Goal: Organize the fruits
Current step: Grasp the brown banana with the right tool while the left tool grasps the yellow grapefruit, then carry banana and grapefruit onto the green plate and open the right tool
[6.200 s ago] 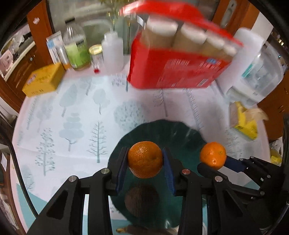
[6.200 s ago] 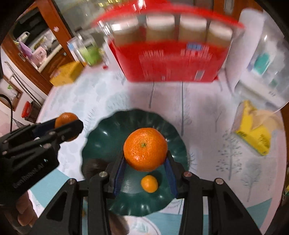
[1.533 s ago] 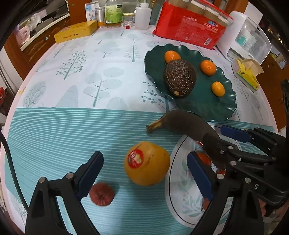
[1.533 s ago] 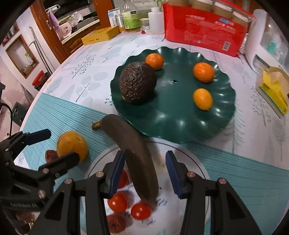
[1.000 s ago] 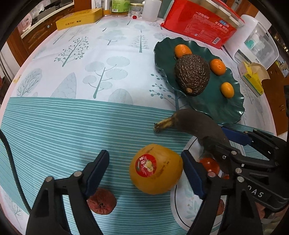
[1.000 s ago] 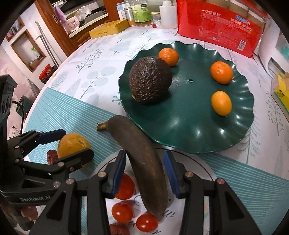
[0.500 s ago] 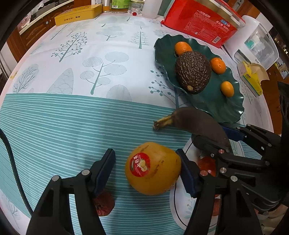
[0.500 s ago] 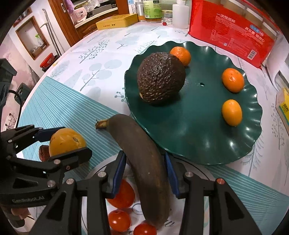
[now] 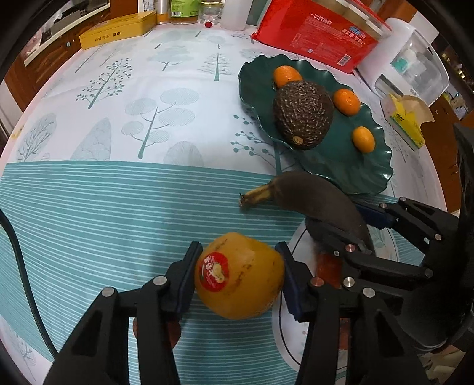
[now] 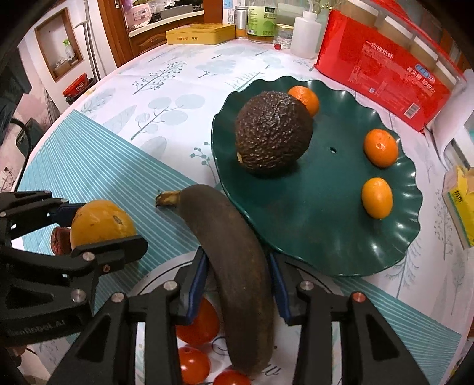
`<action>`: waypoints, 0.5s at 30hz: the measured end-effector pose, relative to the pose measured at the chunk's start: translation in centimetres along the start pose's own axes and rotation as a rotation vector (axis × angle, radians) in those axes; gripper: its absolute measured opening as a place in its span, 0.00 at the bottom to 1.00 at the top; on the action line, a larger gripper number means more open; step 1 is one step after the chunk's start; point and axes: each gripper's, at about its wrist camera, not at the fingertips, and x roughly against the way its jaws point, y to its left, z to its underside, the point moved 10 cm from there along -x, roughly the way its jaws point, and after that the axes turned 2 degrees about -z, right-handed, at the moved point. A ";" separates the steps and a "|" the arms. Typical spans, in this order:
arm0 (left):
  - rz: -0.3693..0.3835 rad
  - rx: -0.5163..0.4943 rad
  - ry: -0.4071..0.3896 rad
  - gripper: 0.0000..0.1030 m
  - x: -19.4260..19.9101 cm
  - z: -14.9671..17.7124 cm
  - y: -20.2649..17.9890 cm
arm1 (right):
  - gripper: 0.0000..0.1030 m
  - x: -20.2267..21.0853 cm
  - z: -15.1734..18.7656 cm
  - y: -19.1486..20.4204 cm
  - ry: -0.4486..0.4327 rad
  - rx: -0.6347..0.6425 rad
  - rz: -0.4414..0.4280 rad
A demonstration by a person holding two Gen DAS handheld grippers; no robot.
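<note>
My left gripper [image 9: 238,278] is shut on a yellow-orange fruit with a red sticker [image 9: 238,275], seen also in the right wrist view [image 10: 100,222]. My right gripper [image 10: 237,281] is shut on a dark brown banana [image 10: 234,260], which also shows in the left wrist view [image 9: 311,201]. A green scalloped plate [image 10: 311,231] holds a dark avocado [image 10: 274,134] and three small oranges [image 10: 380,148]. A white plate [image 10: 166,274] beneath the banana holds red tomatoes [image 10: 198,324].
A small dark red fruit [image 10: 57,238] lies by the left gripper. A red package [image 10: 382,71], bottles [image 10: 262,20], a yellow box [image 10: 201,34] and a yellow tissue box [image 10: 460,201] stand around the back and right of the table.
My left gripper has closed onto the yellow-orange fruit. My right gripper has closed onto the banana and both have moved slightly forward.
</note>
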 end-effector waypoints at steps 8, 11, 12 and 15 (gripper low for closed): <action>0.008 -0.010 -0.026 0.46 1.2 -0.1 -0.5 | 0.34 1.0 0.4 0.2 -0.017 -0.029 -0.023; 0.008 -0.012 -0.036 0.46 1.9 -0.2 -0.6 | 0.33 1.6 0.3 0.4 -0.031 -0.034 -0.025; 0.009 -0.011 -0.039 0.46 2.1 -0.2 -0.7 | 0.33 1.9 0.3 0.4 -0.036 -0.035 -0.025; 0.010 -0.011 -0.048 0.46 2.7 -0.2 -0.8 | 0.33 2.5 0.3 0.5 -0.048 -0.037 -0.029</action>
